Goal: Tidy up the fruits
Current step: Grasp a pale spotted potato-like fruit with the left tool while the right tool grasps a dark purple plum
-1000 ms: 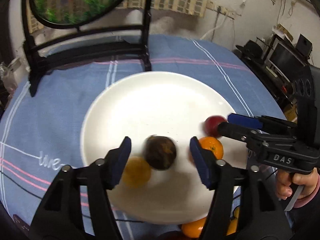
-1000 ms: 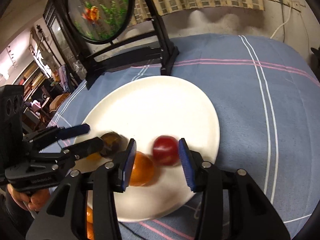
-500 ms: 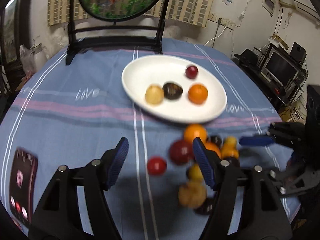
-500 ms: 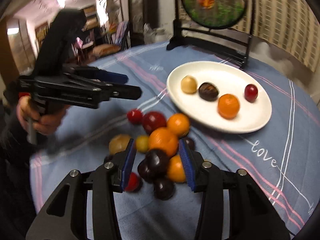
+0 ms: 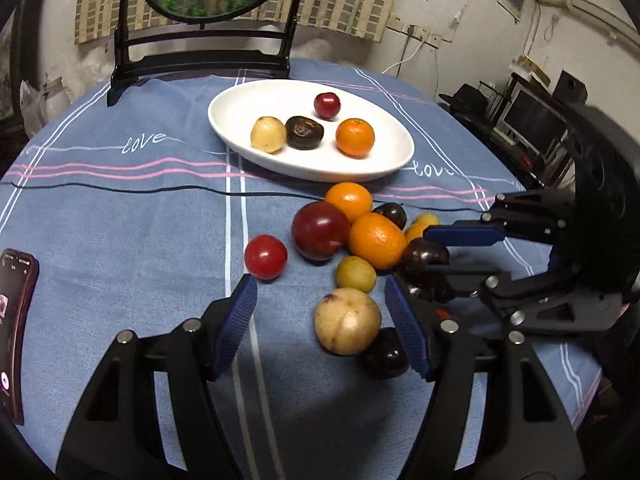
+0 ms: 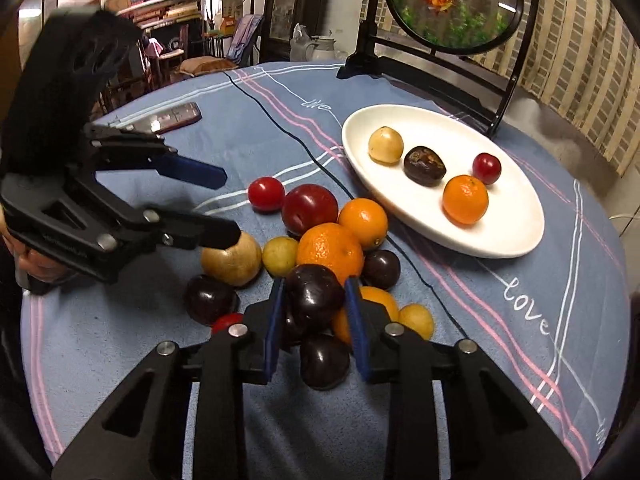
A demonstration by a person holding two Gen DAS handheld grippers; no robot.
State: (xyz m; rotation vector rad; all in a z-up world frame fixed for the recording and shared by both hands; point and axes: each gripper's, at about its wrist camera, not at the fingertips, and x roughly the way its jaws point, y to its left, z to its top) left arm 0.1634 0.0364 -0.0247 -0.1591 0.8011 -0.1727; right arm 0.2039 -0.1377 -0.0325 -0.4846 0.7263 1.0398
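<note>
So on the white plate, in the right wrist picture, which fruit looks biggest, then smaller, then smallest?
1. Round orange mandarin, nearest the camera, which may flatter it.
2. Dark brown wrinkled fruit and pale yellow round fruit: too alike to rank.
3. Small red cherry-like fruit.

Left wrist view: set low behind the left tool, looking forward and down across the surface toward the white plate and the black stand beyond — fruit pile close in front, right tool entering from the right edge. Right wrist view: mounted behind the right tool, very near the fruit pile, facing the plate from the opposite side, left tool at left. Shared by both: fruit pile, plate, stand, the black cable — and each other's tool.
</note>
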